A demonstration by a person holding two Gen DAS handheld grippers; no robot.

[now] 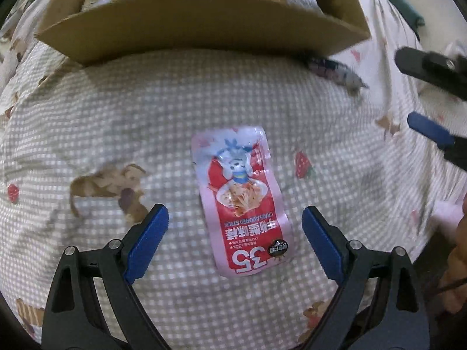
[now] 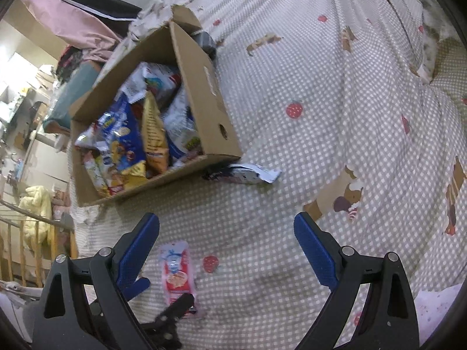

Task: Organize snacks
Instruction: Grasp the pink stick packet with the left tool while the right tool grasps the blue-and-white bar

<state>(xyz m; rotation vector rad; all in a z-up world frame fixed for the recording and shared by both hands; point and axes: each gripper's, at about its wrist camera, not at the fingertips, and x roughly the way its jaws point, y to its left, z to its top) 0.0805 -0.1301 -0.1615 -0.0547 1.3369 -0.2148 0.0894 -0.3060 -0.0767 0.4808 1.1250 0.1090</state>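
Note:
A pink and red snack packet [image 1: 242, 201] with a cartoon figure lies flat on the checked bedcover. My left gripper [image 1: 235, 209] is open and points down over it, one blue pad on each side and neither pressing it. In the right wrist view the same packet [image 2: 178, 274] lies low in the picture, with the left gripper [image 2: 157, 296] at its near end. My right gripper [image 2: 226, 218] is open with only bedcover between its fingers. It also shows at the right edge of the left wrist view [image 1: 420, 99]. An open cardboard box [image 2: 204, 87] holds several snack bags.
The box's near wall [image 1: 204, 35] stands just beyond the pink packet. A white and dark packet [image 2: 248, 175] lies on the cover at the box's corner [image 1: 335, 70]. A hand [image 1: 461, 248] shows at the right edge. A wooden railing [image 2: 29, 233] and room clutter lie left.

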